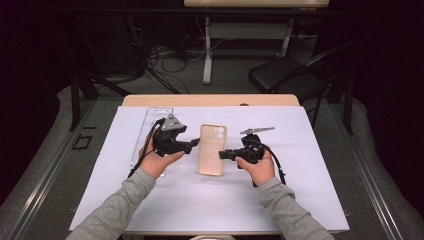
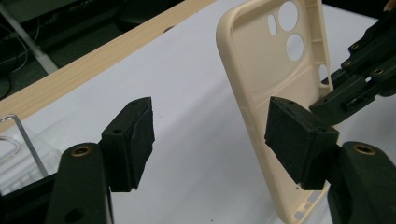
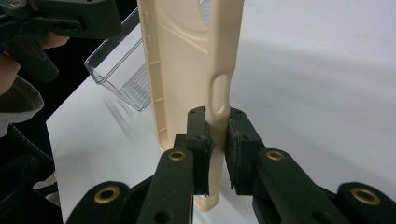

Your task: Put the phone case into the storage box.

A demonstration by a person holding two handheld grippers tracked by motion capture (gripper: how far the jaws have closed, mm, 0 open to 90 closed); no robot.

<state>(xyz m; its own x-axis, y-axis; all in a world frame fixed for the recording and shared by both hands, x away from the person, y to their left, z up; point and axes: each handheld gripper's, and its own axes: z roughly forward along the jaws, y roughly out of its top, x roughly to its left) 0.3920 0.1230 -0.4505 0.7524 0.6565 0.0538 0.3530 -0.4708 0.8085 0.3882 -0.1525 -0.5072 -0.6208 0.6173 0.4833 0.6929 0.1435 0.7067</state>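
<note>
Cream phone case (image 1: 212, 148): light, flexible, thin-walled.
Right gripper (image 3: 216, 140) clamps its side wall; left gripper (image 2: 219, 140) released beside the case.

Bright, even overhead light falls on the white table cover (image 1: 210, 200) while the room behind sinks into near black, the high view is soft and low in detail, and both gripper views blur their nearest jaws, with faint soft shadows beside the cream phone case (image 3: 187, 70).
</note>
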